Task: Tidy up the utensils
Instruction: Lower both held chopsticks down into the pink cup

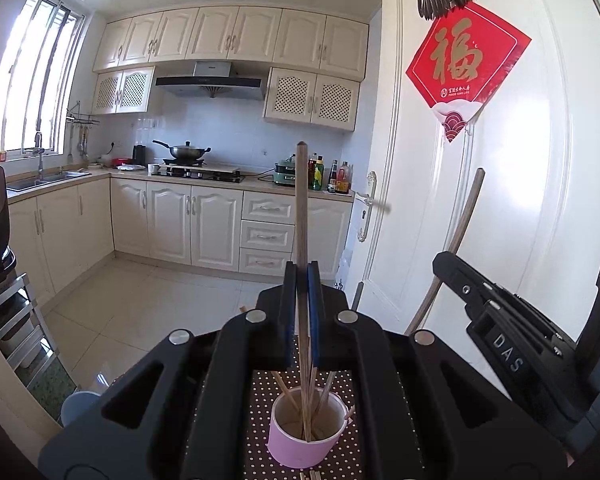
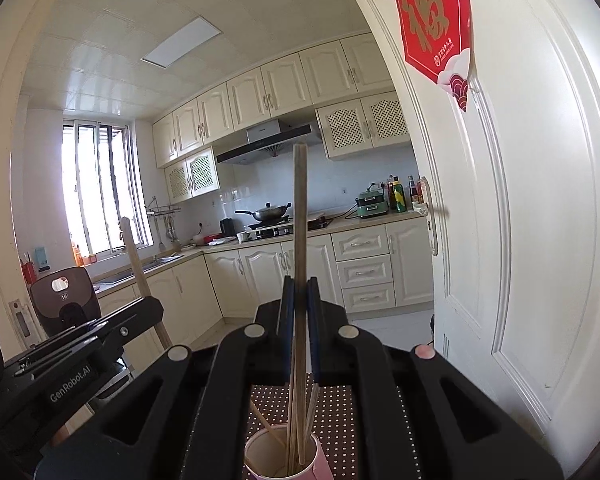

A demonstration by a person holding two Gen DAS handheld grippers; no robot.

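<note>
Two chopsticks, one (image 1: 301, 216) clenched in my left jaws, one (image 2: 299, 216) in my right, upright above the pink cup (image 1: 306, 436); next, lower and release.

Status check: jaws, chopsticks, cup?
Left gripper shut on a chopstick. Right gripper shut on a chopstick. Both sticks stand upright over the pink cup. Nothing blocking.

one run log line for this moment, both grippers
left gripper: shut on chopstick | right gripper: shut on chopstick | both above pink cup
</note>
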